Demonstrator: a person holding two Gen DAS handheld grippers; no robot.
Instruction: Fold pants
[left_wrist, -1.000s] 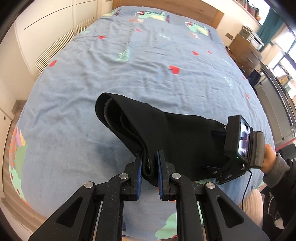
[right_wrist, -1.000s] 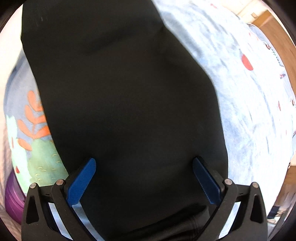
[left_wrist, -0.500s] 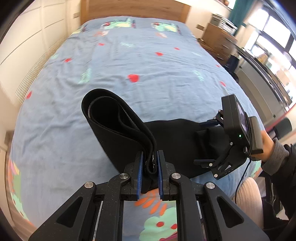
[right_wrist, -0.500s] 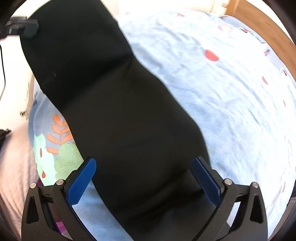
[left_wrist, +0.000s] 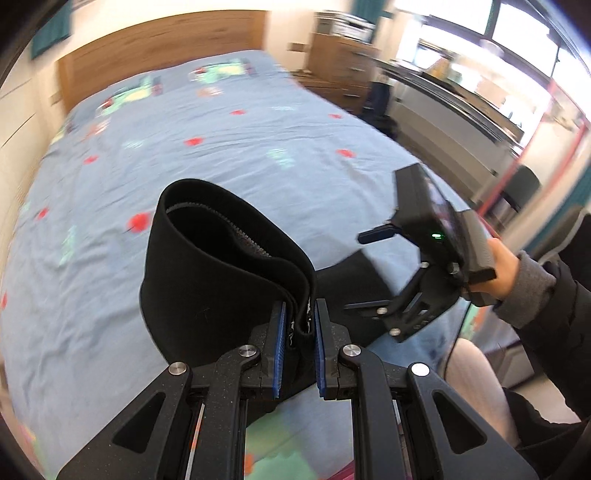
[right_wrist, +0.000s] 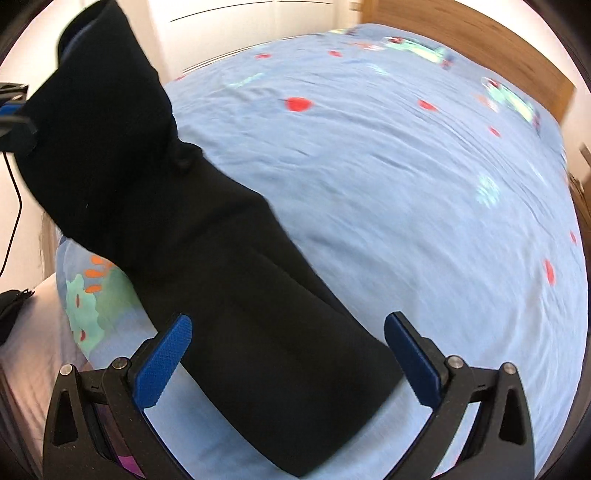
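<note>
Black pants (left_wrist: 214, 266) hang over the near edge of a blue patterned bed sheet (left_wrist: 258, 147). My left gripper (left_wrist: 299, 314) is shut on the doubled elastic waistband, which loops open above the pads. To the right, a hand (left_wrist: 506, 266) holds my right gripper (left_wrist: 365, 269) over the leg part. In the right wrist view the pants (right_wrist: 221, 240) run as a long black band from upper left to the bottom. My right gripper (right_wrist: 288, 332) stands open astride them, with its blue pads clear of the cloth on both sides.
The bed sheet (right_wrist: 406, 184) spreads wide beyond the pants to a wooden headboard (left_wrist: 166, 40). A wooden dresser (left_wrist: 340, 62) and windows stand at the far right. The person's knee in pale trousers (left_wrist: 476, 376) is by the bed's near edge.
Both grippers have swung sideways and risen, and both views have rolled. The left carried the waistband along. The right has pulled back from the pants, so more of their length and the bed shows.
</note>
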